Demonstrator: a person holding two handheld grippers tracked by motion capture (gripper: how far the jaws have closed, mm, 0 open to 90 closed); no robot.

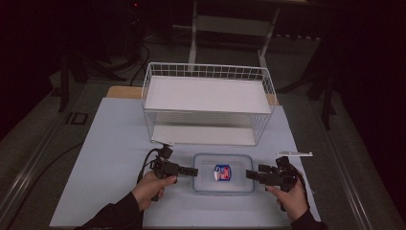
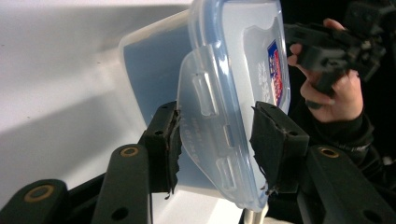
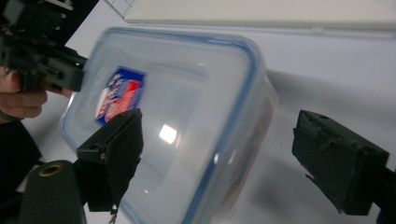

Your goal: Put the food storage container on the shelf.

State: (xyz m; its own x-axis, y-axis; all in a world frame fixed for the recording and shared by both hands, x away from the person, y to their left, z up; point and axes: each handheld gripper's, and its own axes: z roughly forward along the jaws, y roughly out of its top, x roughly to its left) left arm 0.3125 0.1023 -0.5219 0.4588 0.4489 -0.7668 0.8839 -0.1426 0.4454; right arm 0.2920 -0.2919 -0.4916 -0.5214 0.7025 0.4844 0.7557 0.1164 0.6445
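Observation:
A clear plastic container point(image 1: 223, 179) with a blue-rimmed lid and a red and blue label point(image 1: 222, 172) lies flat on the white table mat. My left gripper point(image 1: 194, 171) is at its left end. In the left gripper view the jaws point(image 2: 215, 144) sit closed against the lid's clear latch flap point(image 2: 203, 116), one pad on the flap's free edge and the other on the lid rim. My right gripper point(image 1: 250, 174) is at the right end, and its jaws point(image 3: 224, 158) stand wide open on either side of the container's corner point(image 3: 201, 116).
A white wire basket rack point(image 1: 208, 72) with two white shelves stands just behind the container. A small grey plate point(image 1: 294, 154) lies to the right of the container. The mat's edges point(image 1: 95, 143) border a dark floor and cables.

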